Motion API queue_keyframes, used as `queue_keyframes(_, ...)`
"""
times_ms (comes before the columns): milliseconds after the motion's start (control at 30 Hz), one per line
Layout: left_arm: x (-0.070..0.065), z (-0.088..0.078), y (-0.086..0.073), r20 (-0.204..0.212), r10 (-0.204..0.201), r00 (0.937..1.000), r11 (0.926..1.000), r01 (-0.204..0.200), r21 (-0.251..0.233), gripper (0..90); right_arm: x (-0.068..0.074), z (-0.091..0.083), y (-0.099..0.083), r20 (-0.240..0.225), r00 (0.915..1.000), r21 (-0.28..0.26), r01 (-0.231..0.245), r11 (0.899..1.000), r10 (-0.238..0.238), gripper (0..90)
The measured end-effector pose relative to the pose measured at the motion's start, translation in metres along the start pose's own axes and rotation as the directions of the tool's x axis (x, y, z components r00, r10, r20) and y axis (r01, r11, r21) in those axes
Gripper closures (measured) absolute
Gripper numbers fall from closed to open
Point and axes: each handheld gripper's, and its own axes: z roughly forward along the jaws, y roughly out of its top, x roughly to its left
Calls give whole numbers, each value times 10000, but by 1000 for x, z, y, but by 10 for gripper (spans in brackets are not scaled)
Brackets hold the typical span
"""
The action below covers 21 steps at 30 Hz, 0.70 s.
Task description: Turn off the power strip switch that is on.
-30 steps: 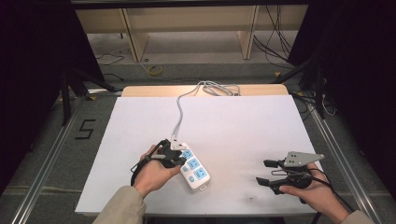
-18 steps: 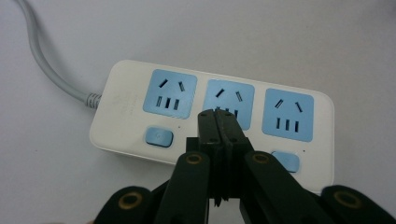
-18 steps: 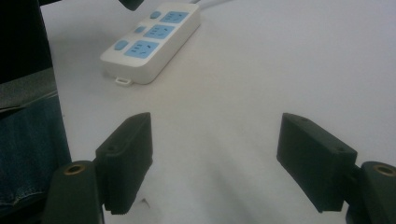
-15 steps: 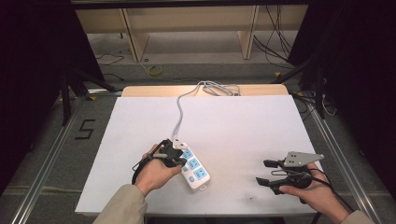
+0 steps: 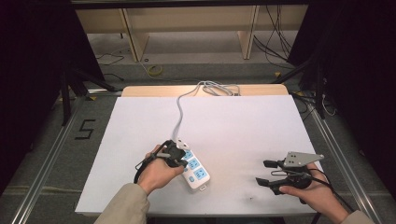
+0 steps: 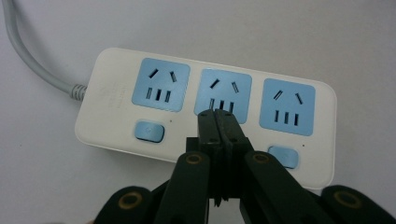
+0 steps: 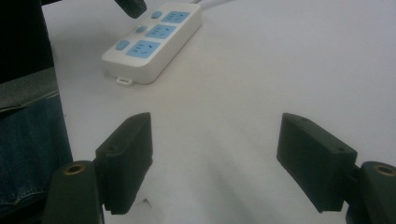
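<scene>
Power strip (image 5: 194,169) lies flat on the white desk (image 5: 243,126), near the front-left. Left tongs (image 6: 218,116) clenched, empty, tips over the strip's middle socket, at its button row. Right tongs (image 7: 215,158) released, well apart to the right.

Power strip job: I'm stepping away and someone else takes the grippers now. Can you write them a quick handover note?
Left gripper: jaws shut, tips over the middle switch of the power strip, which lies on the white table, cable running to the far edge.
Right gripper: open, holding nothing, resting apart at the near right.
Done: left tips lined up over the strip.
Left: probably pressing the switches; whether any is already pressed cannot be told.
</scene>
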Motion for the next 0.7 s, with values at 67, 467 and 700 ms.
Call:
queue_keyframes(67, -1, 1, 1, -54, 67, 10000, 10000, -67, 57, 896, 0, 0, 0, -1, 10000, -2, 3, 10000, -3, 272)
queue_keyframes(467, -2, 7, 4, -1, 76, 10000, 9990, -76, 445, 896, 0, 0, 0, -29, 10000, 5, -16, 10000, 16, 272)
queue_keyframes(700, -1, 9, 6, 9, 92, 10000, 9974, -92, 712, 896, 1, 0, 0, -23, 10000, 26, -12, 10000, 12, 272)
